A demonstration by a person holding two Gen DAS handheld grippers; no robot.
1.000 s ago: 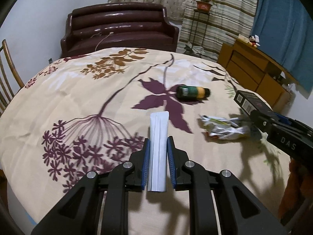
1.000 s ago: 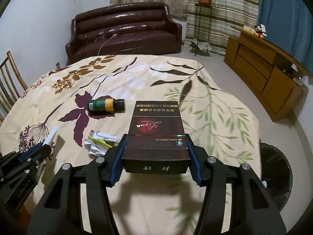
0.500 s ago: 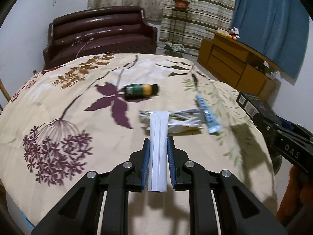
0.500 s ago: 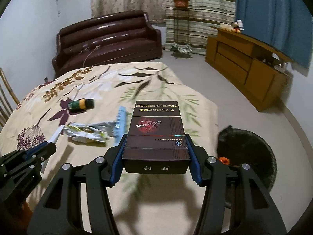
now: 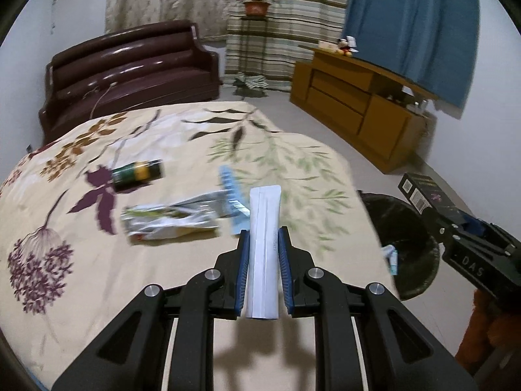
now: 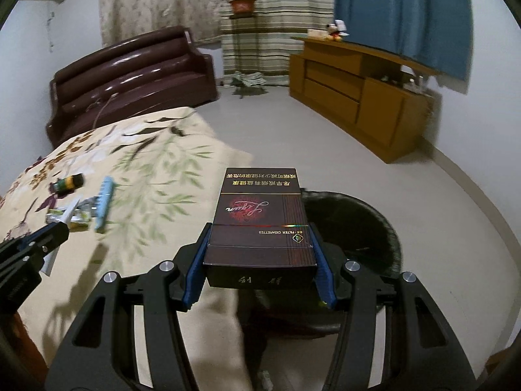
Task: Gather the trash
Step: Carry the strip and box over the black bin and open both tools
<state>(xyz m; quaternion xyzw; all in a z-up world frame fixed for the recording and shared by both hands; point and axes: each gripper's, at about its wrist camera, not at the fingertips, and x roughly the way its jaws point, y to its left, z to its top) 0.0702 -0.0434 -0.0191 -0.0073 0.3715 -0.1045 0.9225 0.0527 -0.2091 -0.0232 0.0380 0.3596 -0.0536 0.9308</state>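
Left wrist view: the left gripper [image 5: 263,257] is clamped on a flat white sachet [image 5: 263,247] above the floral tablecloth [image 5: 81,277], near the black bin [image 5: 407,238]. Right wrist view: the right gripper [image 6: 260,260] is clamped on a dark cigarette box [image 6: 260,218], held over the bin [image 6: 361,228] beside the table.

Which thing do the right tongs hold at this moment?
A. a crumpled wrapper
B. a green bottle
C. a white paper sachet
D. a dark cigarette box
D: in the right wrist view the right tongs are shut on the dark cigarette box, both blue pads pressing its sides, above the black bin.
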